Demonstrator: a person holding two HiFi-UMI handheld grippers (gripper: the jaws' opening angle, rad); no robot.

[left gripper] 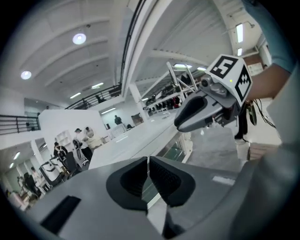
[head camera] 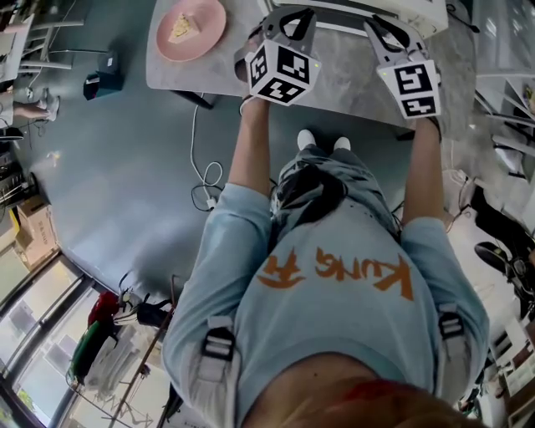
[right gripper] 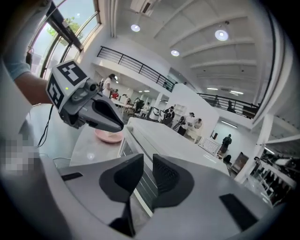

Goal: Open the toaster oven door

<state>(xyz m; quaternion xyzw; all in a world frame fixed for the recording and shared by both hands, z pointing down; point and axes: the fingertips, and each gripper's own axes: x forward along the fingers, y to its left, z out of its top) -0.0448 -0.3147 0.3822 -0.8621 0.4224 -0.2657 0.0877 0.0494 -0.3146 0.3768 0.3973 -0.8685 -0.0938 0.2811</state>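
Toaster oven (right gripper: 164, 138) door not yet opened: left gripper (left gripper: 148, 176), jaws together; right gripper (right gripper: 147, 176), jaws slightly apart; both empty, near it.

Toaster oven (right gripper: 161, 136) matt white, table (head camera: 347, 79) perhaps stone

Open over the bare table (head camera: 347, 79) between the left gripper (head camera: 291, 21) and the right gripper (head camera: 380, 33). Closed on the far side by the toaster oven (head camera: 359, 8), just ahead of both. Further left, blocked only by the pink plate (head camera: 213, 25) with a cake slice (head camera: 181, 28), well apart from the left gripper.
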